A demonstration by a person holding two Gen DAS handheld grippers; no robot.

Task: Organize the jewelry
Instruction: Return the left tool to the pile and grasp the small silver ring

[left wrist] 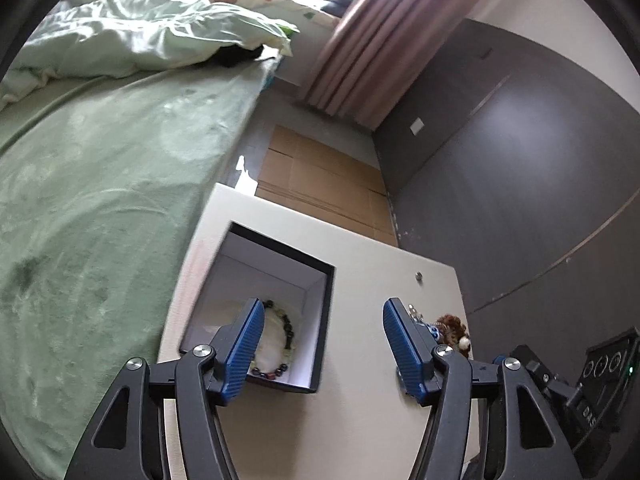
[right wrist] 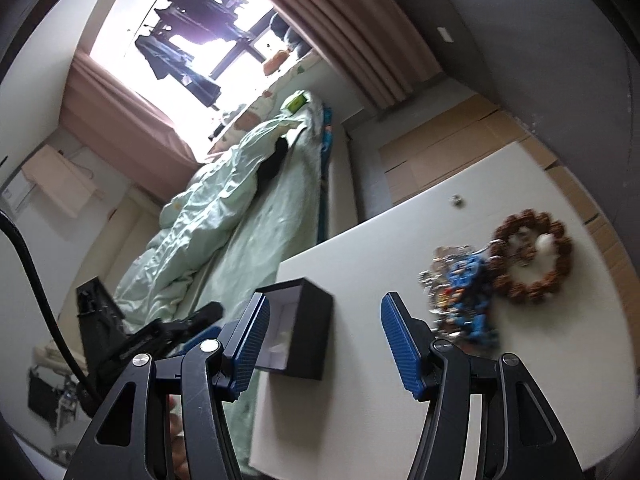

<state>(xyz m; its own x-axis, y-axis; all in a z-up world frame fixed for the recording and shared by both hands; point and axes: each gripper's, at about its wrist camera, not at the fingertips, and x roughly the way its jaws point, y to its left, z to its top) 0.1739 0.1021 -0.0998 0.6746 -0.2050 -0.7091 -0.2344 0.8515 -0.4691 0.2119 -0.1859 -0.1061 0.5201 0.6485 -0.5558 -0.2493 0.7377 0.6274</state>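
Note:
A black box with a white lining [left wrist: 276,280] stands open on the white table [left wrist: 360,420]. A beaded bracelet [left wrist: 286,332] lies inside it. My left gripper [left wrist: 323,320] is open and empty, its left finger over the box. In the right wrist view the box [right wrist: 308,320] is at the table's left edge. A brown bead bracelet [right wrist: 532,256] and a blue and silver jewelry heap [right wrist: 464,292] lie to its right. A small silver piece [right wrist: 457,200] lies farther back. My right gripper [right wrist: 323,320] is open and empty above the table between box and heap.
A bed with a green blanket [left wrist: 100,200] runs along the table's left side. A dark wall [left wrist: 520,180] and cardboard sheets [left wrist: 320,176] lie beyond the table. The brown bracelet [left wrist: 452,328] shows beside my left gripper's right finger.

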